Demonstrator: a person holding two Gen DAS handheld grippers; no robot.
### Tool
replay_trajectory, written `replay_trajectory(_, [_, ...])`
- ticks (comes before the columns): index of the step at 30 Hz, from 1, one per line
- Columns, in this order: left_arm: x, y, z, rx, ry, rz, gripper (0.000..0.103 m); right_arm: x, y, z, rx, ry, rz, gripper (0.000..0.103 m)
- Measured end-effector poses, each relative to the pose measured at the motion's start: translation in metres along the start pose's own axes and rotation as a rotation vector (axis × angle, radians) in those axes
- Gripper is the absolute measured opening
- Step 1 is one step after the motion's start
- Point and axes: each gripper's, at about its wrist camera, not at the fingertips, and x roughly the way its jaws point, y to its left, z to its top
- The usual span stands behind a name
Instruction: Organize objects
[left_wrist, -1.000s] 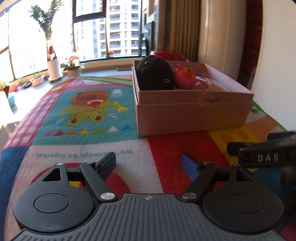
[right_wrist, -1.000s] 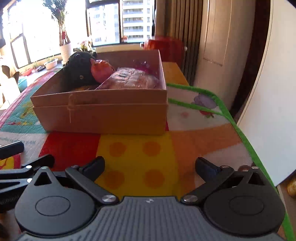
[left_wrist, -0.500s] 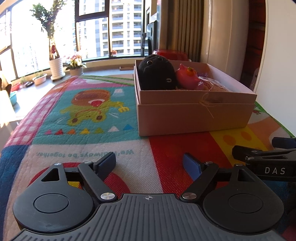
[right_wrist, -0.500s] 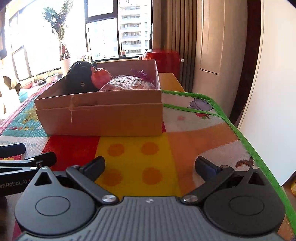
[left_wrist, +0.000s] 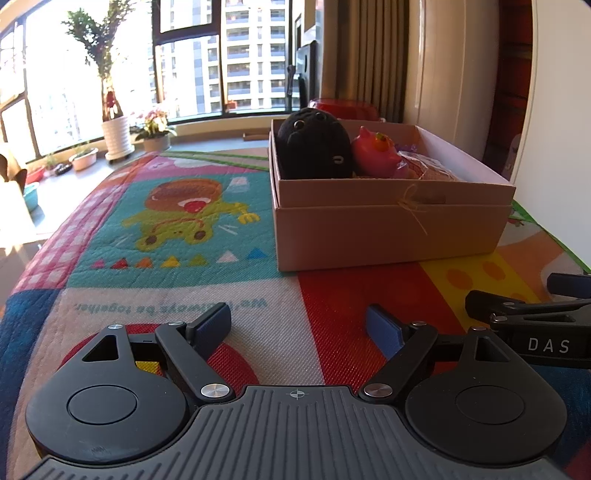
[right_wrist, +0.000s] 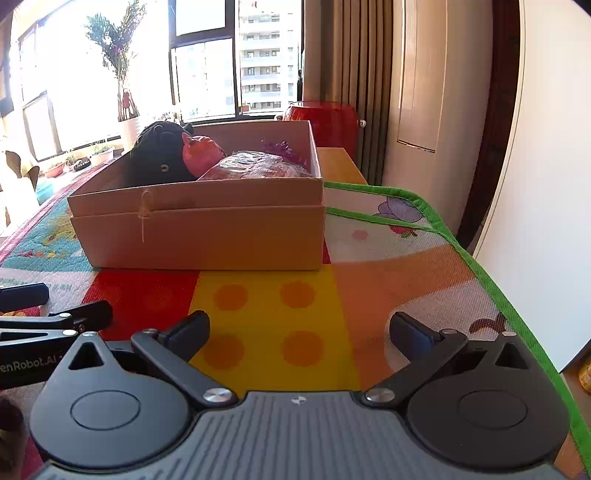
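While toys fill box (left_wrist: 388, 229), idle

Your box (left_wrist: 388, 229) is plain tan cardboard. Inside you've got a black plush (left_wrist: 314, 147) and a pink pig (left_wrist: 376, 155). The mat (left_wrist: 177, 221) is teal, red and yellow with orange dots.

A colourful play mat (left_wrist: 177, 206) covers the floor, with potted plants (left_wrist: 114, 125) by the window (left_wrist: 255, 55) and brown curtains (right_wrist: 347, 55).

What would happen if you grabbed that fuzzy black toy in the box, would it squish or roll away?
The black plush toy looks soft and fuzzy, so it would probably squish and feel light. It is rounded, so on the mat it might roll, but now it sits wedged between the cardboard box wall and the pink pig toy, which likely keeps it still.
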Motion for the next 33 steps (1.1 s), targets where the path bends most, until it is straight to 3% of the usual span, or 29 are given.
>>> replay_trajectory(33, [0.0004, 0.0022, -0.0008, -0.01, -0.003, -0.007, 0.087, 0.0002, -0.0003, 0.0002, 0.0, 0.0, 0.0, 0.103])
